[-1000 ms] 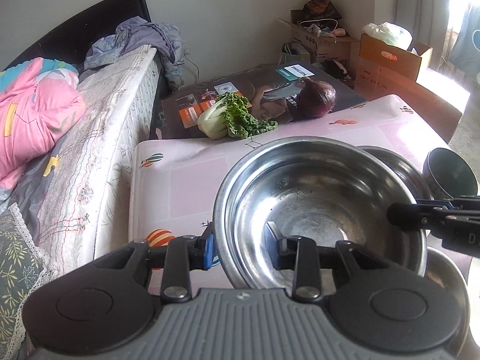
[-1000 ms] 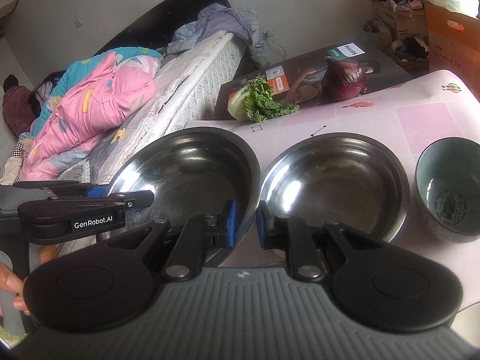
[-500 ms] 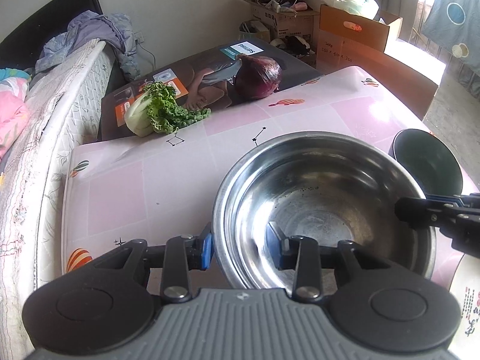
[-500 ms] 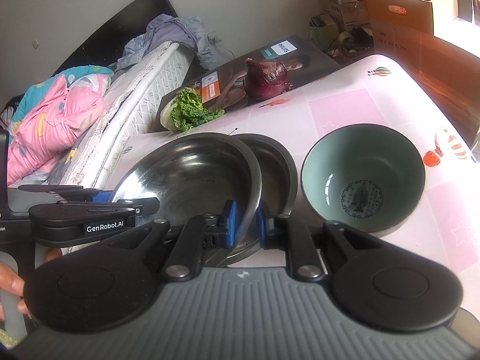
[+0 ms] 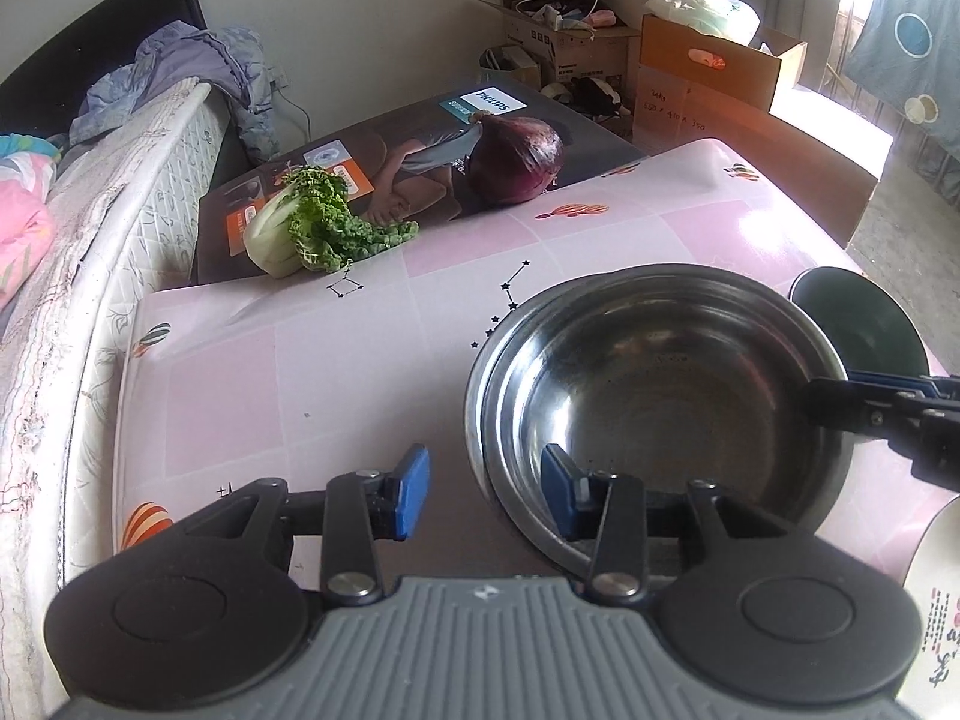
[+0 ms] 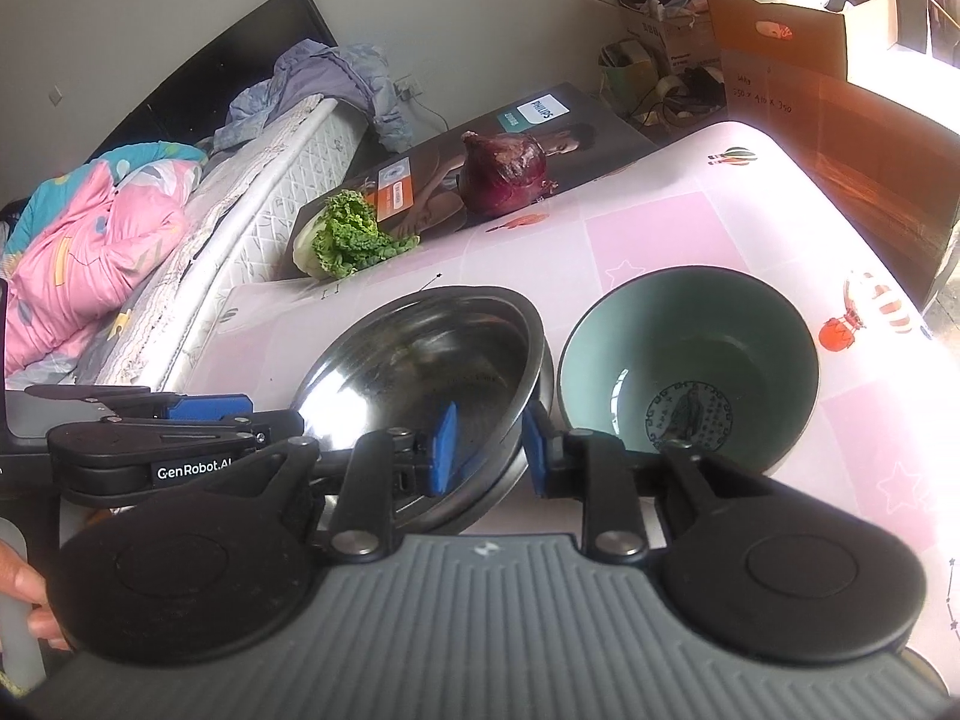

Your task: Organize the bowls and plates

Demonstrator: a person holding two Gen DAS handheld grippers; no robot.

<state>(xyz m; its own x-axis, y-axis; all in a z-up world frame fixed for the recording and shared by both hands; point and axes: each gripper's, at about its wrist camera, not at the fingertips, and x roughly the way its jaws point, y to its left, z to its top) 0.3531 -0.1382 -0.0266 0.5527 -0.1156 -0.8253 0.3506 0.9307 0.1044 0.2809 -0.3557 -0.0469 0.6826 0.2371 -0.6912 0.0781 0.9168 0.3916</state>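
Observation:
A steel bowl [image 5: 660, 396] sits nested inside a second steel bowl whose rim [image 5: 474, 396] shows around it on the pink table [image 5: 288, 372]. My left gripper [image 5: 483, 492] straddles the near rim. Its jaws are opening and the blue pads [image 5: 411, 492] stand clear of the metal. From the other side my right gripper [image 6: 489, 450] straddles the same nested bowl [image 6: 420, 372]; its jaws are opening too, with the rim loose between them. A teal bowl [image 6: 690, 360] stands just right of the stack. Each gripper shows in the other's view: the right gripper [image 5: 888, 402], the left gripper [image 6: 240, 414].
A white plate with red characters [image 5: 936, 600] lies at the near right corner. At the table's far edge are a leafy green [image 5: 312, 228] and a purple onion [image 5: 516, 162] against a printed box. A bed [image 5: 90, 210] runs along the left; cardboard boxes [image 5: 720, 72] stand behind.
Both grippers carried the steel bowl to the right and down into the second steel bowl. Their jaws have since parted from its rim.

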